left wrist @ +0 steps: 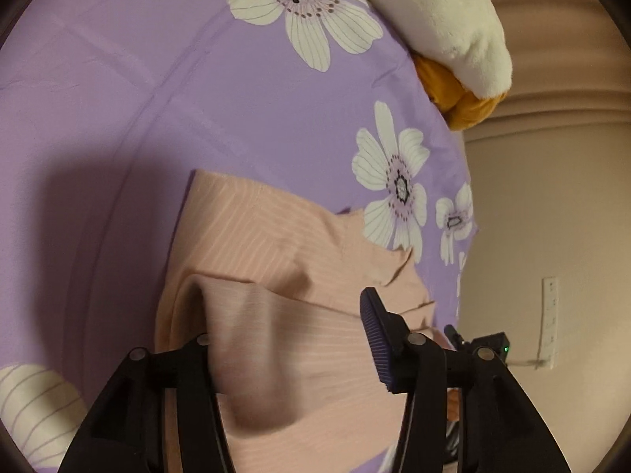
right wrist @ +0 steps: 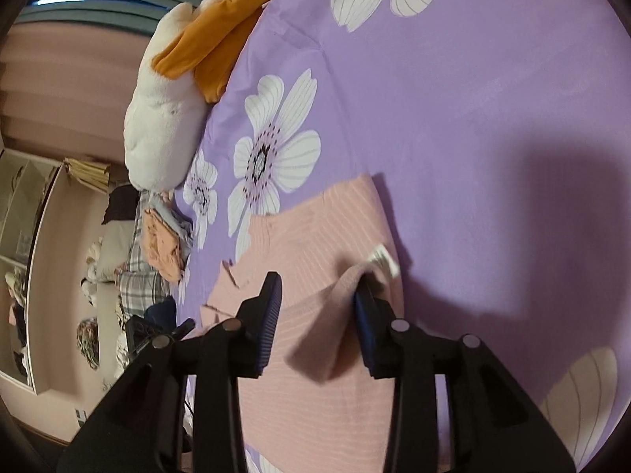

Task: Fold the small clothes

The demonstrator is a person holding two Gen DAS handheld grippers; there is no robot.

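purple floral sheet (left wrist: 157,118) under pink garment (left wrist: 276,236); plush toy (left wrist: 453,19) beside.

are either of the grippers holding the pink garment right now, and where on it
Neither. Both sets of jaws stand open. A raised fold of the pink striped garment sits between the left gripper jaws, and its tagged edge between the right gripper jaws, unclamped.

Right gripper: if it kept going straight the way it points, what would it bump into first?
Most likely the pink cloth. The right gripper stands open with a raised fold of that cloth between its fingers, so it would meet the cloth before the purple sheet underneath.
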